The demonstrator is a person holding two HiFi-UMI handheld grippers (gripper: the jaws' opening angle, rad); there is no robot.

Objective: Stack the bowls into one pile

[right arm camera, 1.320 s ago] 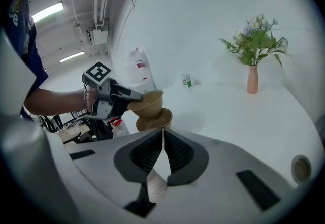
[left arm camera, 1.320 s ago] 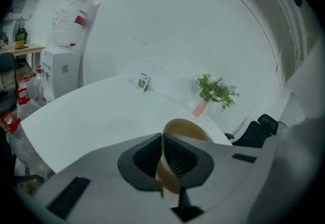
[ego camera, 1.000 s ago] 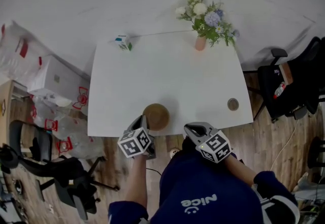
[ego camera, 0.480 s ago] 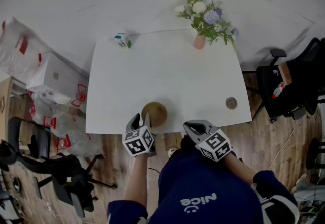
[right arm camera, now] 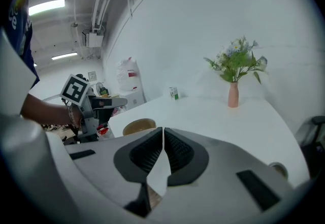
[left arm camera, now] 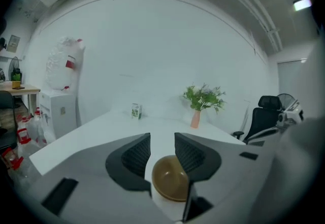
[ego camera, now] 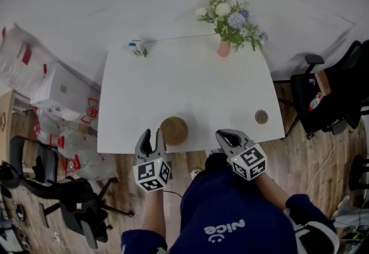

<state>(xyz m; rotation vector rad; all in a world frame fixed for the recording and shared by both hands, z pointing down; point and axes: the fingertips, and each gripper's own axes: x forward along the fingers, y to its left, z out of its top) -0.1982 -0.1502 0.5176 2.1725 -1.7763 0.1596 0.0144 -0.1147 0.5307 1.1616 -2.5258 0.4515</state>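
Two handheld grippers being held at the near edge of a white table, either side of a brown bowl.

At left, the left gripper (ego camera: 151, 137) is being held with its jaws spread, having just been opening; nothing is being pinched between them. The brown bowl (ego camera: 174, 131) is sitting just beside it, near the front edge of the table (ego camera: 190, 83). The right gripper (ego camera: 223, 135) is being held pressed together and empty. Further right, a small bowl (ego camera: 262, 116) is lying well apart.

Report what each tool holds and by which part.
Nothing is held. The left tool has just opened its jaws, empty, beside the bowl; the right tool is shut on nothing.
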